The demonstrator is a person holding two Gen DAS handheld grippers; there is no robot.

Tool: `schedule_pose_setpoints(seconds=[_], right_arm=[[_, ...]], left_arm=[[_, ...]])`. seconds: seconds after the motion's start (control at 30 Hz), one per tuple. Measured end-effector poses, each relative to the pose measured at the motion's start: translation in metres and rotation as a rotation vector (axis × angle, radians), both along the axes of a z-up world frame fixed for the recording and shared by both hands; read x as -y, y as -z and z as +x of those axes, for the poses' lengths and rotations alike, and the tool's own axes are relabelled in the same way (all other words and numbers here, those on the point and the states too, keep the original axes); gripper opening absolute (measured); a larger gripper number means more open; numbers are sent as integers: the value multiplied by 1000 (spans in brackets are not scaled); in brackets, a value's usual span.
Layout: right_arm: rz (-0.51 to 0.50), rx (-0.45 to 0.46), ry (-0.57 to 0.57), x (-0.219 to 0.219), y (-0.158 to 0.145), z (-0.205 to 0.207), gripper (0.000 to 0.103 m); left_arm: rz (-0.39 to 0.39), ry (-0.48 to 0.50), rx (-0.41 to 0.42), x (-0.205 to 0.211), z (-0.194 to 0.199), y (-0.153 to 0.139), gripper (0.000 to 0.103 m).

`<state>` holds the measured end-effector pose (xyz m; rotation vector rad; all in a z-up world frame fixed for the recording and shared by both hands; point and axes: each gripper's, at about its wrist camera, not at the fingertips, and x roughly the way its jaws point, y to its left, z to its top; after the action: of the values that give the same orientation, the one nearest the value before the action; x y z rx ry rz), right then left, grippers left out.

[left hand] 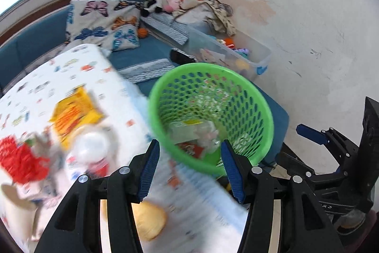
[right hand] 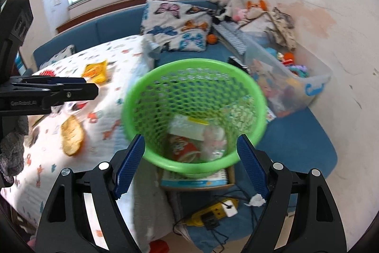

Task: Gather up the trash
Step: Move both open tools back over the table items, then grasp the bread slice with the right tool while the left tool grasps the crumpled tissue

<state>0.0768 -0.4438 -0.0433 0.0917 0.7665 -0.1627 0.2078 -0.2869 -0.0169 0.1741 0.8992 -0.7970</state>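
Note:
A green mesh basket (left hand: pixel 266 110) (right hand: pixel 132 96) stands beside the bed and holds wrappers and a crumpled clear plastic piece (left hand: pixel 206 134) (right hand: pixel 213 141). My left gripper (left hand: pixel 189 170) is open and empty, over the bed edge just left of the basket. My right gripper (right hand: pixel 190 164) is open and empty, right in front of the basket's near rim. On the bed lie a yellow wrapper (left hand: pixel 73 113) (right hand: pixel 96 70), a red wrapper (left hand: pixel 21 158), a clear plastic bottle (left hand: pixel 92 148), a paper cup (left hand: pixel 16 210) and a tan round piece (left hand: pixel 149 222) (right hand: pixel 71 134).
The patterned bedspread (left hand: pixel 35 77) (right hand: pixel 111 56) fills the left. A clear toy bin (left hand: pixel 258 56) (right hand: pixel 315 87) and butterfly pillows (right hand: pixel 175 23) sit on the blue couch behind. Cables and a yellow device (right hand: pixel 208 215) lie on the floor below the basket.

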Motion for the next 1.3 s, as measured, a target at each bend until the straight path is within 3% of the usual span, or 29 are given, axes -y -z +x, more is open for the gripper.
schedule_pose_setpoints(seconds=[0.4, 0.7, 1.1, 1.3], right_arm=[[34, -6, -165, -72, 5, 23, 80], [55, -60, -289, -128, 26, 46, 80], [87, -159, -309, -153, 66, 72, 80], [9, -158, -304, -168, 74, 80, 77]], left_arm=[[-5, -187, 52, -112, -11, -7, 52], [6, -313, 80, -184, -24, -2, 52], [36, -408, 99, -246, -43, 13, 55], [52, -424, 88, -261, -52, 25, 59]])
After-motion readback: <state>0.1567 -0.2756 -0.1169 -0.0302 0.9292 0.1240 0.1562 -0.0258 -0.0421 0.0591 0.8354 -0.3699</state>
